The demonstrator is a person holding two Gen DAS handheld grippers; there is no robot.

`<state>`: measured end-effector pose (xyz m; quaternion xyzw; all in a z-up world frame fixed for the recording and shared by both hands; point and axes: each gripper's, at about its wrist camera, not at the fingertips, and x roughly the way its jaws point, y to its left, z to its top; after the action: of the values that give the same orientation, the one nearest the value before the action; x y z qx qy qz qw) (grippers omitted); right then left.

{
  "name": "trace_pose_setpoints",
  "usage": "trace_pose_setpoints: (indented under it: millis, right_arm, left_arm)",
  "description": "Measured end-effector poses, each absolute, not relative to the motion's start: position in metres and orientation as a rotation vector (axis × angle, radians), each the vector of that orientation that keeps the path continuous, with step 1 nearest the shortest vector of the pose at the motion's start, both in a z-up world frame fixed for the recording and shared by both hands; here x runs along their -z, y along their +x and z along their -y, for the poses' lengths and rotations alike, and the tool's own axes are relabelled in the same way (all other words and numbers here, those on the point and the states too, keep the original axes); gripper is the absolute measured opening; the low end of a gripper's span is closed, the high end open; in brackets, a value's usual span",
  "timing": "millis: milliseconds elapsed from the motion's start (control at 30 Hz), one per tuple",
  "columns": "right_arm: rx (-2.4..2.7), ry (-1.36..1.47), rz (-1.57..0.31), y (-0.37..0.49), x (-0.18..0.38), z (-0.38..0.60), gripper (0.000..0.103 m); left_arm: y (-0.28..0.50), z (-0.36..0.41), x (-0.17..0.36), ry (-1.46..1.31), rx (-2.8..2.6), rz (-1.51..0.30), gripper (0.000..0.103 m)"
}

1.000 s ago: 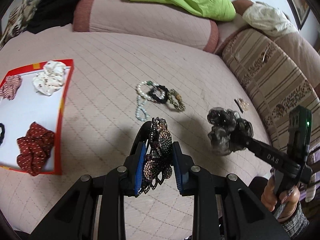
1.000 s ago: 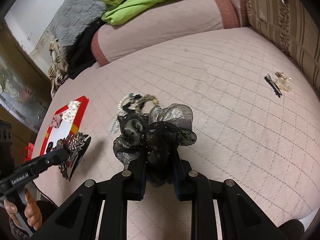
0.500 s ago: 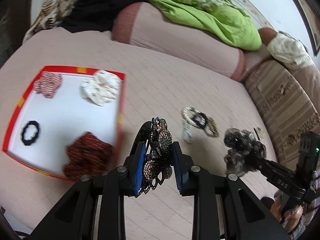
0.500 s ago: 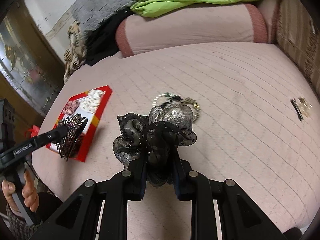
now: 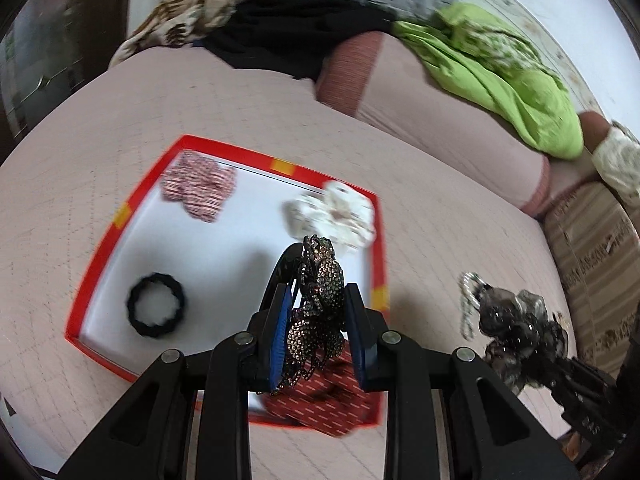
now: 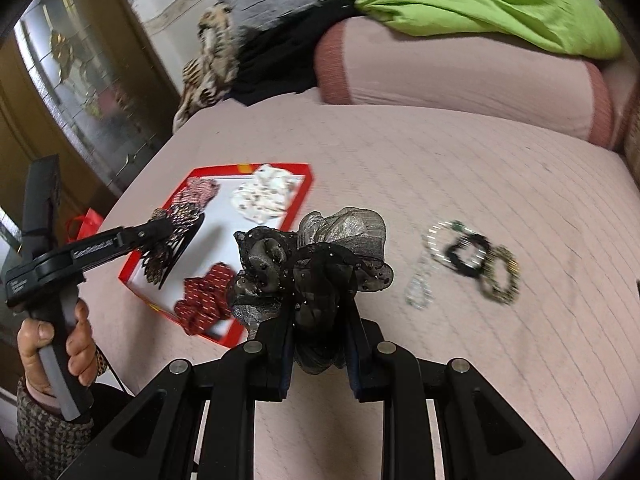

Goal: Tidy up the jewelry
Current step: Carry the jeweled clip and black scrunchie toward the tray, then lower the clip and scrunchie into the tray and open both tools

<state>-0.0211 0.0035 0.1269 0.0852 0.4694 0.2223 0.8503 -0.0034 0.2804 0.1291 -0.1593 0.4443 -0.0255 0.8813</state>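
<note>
My left gripper (image 5: 318, 312) is shut on a rhinestone hair clip (image 5: 320, 292) and hangs over the red-rimmed white tray (image 5: 120, 216). From the right wrist view the same left gripper (image 6: 168, 236) and hair clip (image 6: 176, 236) hover above the tray (image 6: 306, 184). My right gripper (image 6: 318, 328) is shut on a black and grey organza scrunchie (image 6: 316, 256), to the right of the tray; the scrunchie (image 5: 516, 328) shows at lower right in the left wrist view. The tray holds a dark red scrunchie (image 6: 204, 292), a white one (image 5: 336, 216), a red-striped one (image 5: 200, 188) and a black hair tie (image 5: 156, 310).
A cluster of bead bracelets (image 6: 468, 256) lies on the pink quilted bed cover (image 6: 480, 180) to the right of the tray. A pink bolster (image 6: 440, 72) with a green cloth (image 6: 500, 8) lies behind. A person's hand (image 6: 60, 344) holds the left gripper's handle.
Both grippers have swung left with their loads. The tray has come from the left edge to under the left gripper, and the bracelets have slid to the right.
</note>
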Motion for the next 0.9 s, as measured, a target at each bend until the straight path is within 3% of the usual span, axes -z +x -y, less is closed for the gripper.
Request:
trace_pose_setpoints:
  millis: [400, 900]
  right_arm:
    - [-0.576, 0.130, -1.020, 0.009, -0.115, -0.093, 0.023]
    - [-0.772, 0.150, -1.115, 0.004, -0.078, -0.166, 0.024]
  left_arm:
    - [0.015, -0.345, -0.106, -0.419, -0.020, -0.927, 0.026]
    - [0.040, -0.362, -0.092, -0.476, -0.011, -0.935, 0.026]
